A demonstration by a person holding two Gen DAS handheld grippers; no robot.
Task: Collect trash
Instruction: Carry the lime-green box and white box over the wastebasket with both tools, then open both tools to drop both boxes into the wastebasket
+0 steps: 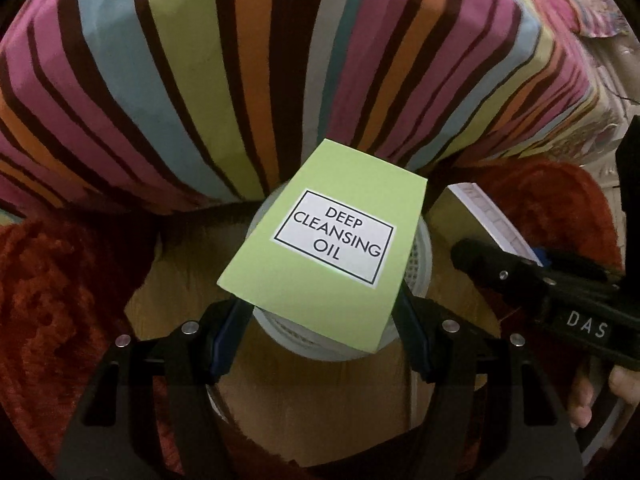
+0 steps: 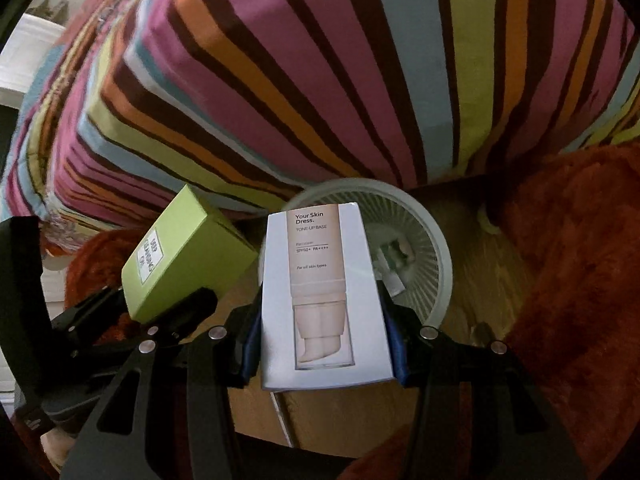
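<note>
Left wrist view: a green carton [image 1: 320, 240] marked "Deep Cleansing Oil" is gripped in the left gripper [image 1: 320, 332], jaws part-open around it, above a white bin [image 1: 420, 264] beside a striped bed [image 1: 240, 80].

Right wrist view: a white "Tone-Up Base" box [image 2: 324, 300] is clamped in the right gripper [image 2: 324, 356] over the bin's ribbed wall [image 2: 408, 224].

Striped bedding [image 1: 200, 80], red rug [image 2: 560, 240].
</note>
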